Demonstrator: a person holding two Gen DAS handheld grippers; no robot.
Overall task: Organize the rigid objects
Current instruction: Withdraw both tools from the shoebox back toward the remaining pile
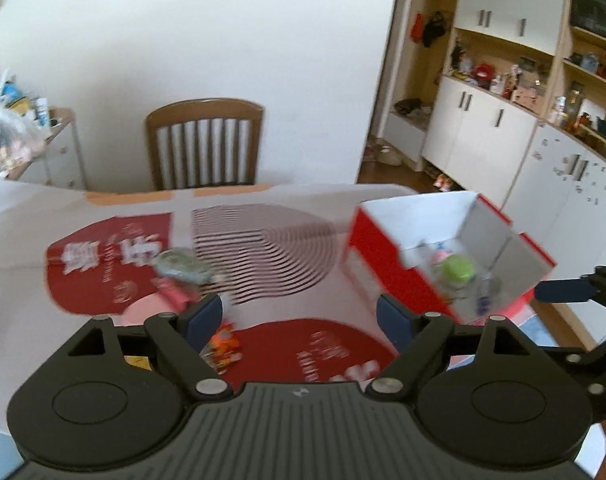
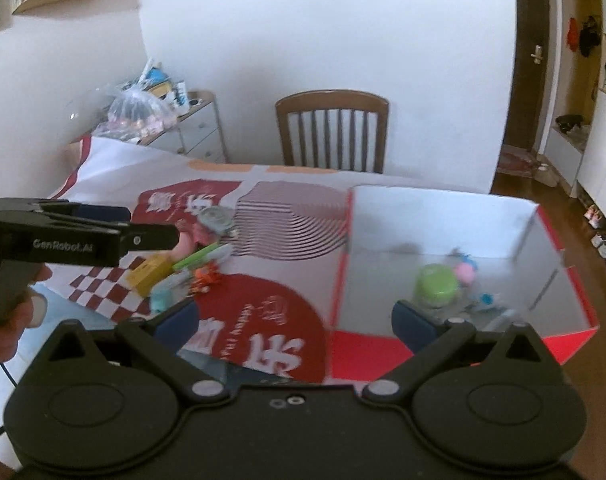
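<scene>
A red and white cardboard box [image 1: 383, 264] lies open on the table at the right, with a green round toy [image 1: 453, 270] and small pink and blue pieces in it. To its left lies a blurred heap of small toys: a grey-green disc [image 1: 179, 266], a pink piece [image 1: 175, 296] and an orange toy [image 1: 223, 344]. My left gripper [image 1: 299, 316] stands open just before the heap, nothing between its fingers. In the right wrist view, my right gripper [image 2: 295, 320] is open and empty by the near left corner of the box [image 2: 423, 216], near the green toy [image 2: 435, 284]. The heap there shows a yellow block [image 2: 149, 272].
A red and white patterned cloth [image 2: 263, 312] covers the table. A wooden chair [image 2: 331, 132] stands at the far side. A drawer unit with a plastic bag [image 2: 135, 114] is at the back left. White cupboards with shelves [image 1: 503, 120] line the right wall. A person's hand [image 2: 7, 320] holds the left gripper [image 2: 147, 225].
</scene>
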